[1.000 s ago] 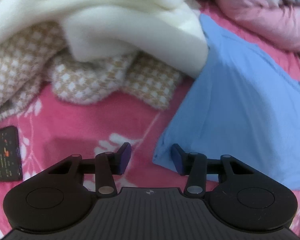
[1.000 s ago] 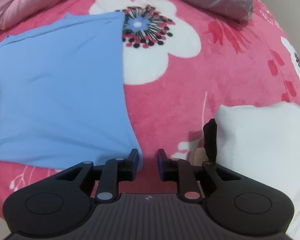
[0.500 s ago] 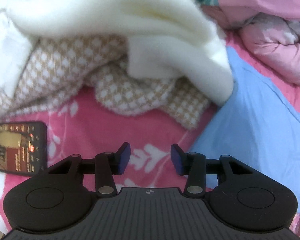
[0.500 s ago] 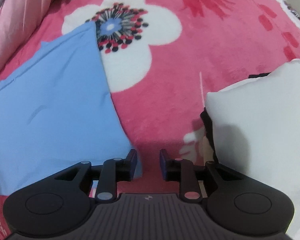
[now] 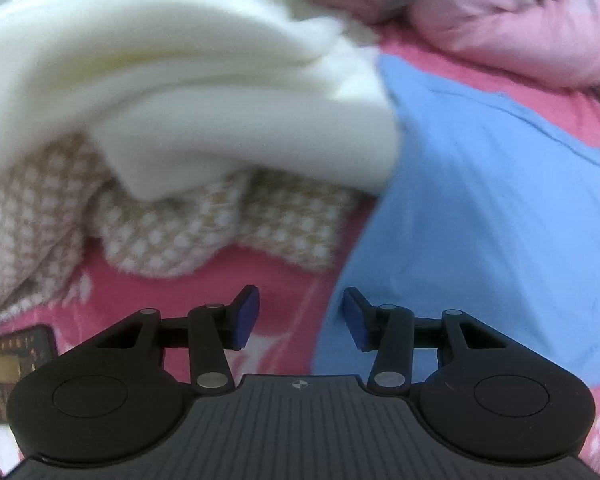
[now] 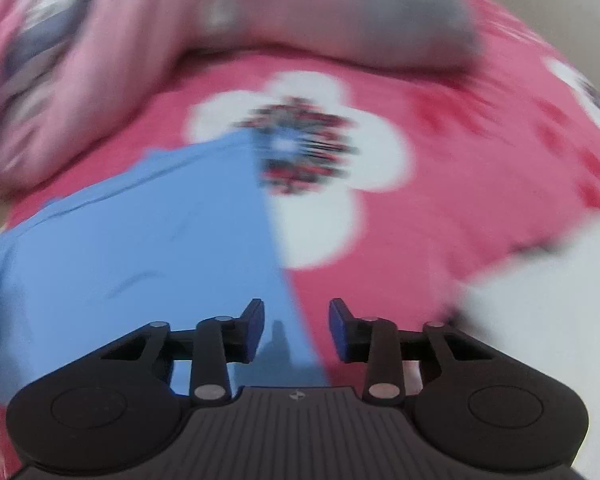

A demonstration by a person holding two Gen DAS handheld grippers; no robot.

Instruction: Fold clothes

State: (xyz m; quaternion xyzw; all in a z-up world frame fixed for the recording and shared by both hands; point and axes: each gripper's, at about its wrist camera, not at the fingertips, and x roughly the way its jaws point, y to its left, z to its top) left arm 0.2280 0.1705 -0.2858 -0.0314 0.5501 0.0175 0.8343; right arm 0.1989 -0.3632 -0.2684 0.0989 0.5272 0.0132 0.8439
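A light blue garment lies flat on the pink flowered bedspread. It fills the right of the left wrist view and the left of the right wrist view. My left gripper is open and empty, just above the garment's near left corner. My right gripper is open and empty, over the garment's right edge. Both views are blurred.
A cream fleece lies heaped on a tan-and-white checked cloth to the left of the blue garment. A phone lies at the left edge. A white folded cloth lies at the right. Pink bedding is piled behind.
My left gripper has swung back right, so the blue garment's corner is under its right finger again. My right gripper has opened wider and moved left over the garment's edge.
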